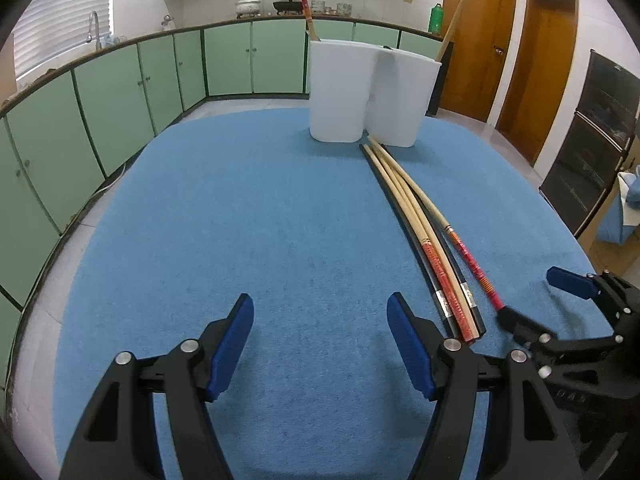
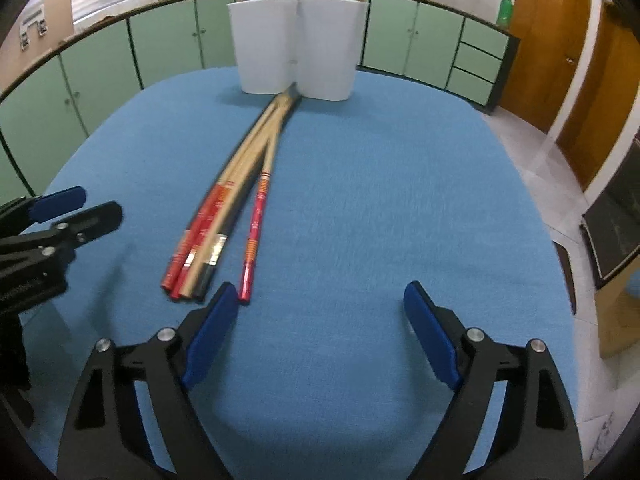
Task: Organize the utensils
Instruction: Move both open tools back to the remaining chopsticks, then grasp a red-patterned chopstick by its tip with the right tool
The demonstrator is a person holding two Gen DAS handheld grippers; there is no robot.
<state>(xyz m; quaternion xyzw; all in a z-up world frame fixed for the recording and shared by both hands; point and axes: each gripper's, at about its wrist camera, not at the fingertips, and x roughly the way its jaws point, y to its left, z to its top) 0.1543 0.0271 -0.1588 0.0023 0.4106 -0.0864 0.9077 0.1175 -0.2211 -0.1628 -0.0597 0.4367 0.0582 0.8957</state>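
Observation:
Several long chopsticks [image 1: 424, 224] lie bundled on the blue tablecloth [image 1: 260, 220], tips against a white two-compartment holder [image 1: 372, 92]. They also show in the right wrist view [image 2: 240, 184], below the holder [image 2: 296, 44]. One red chopstick [image 2: 254, 236] lies slightly apart on the right. One chopstick stands in each holder compartment. My left gripper [image 1: 320, 324] is open and empty, left of the bundle. My right gripper [image 2: 316, 312] is open and empty, its left pad [image 2: 212, 320] next to the red chopstick's end. It also shows at the right in the left wrist view [image 1: 536, 296].
Green kitchen cabinets [image 1: 120, 96] run behind and to the left of the table. Wooden doors [image 1: 516, 60] and a dark cabinet [image 1: 592, 152] stand on the right. The table edge curves close at the far side behind the holder.

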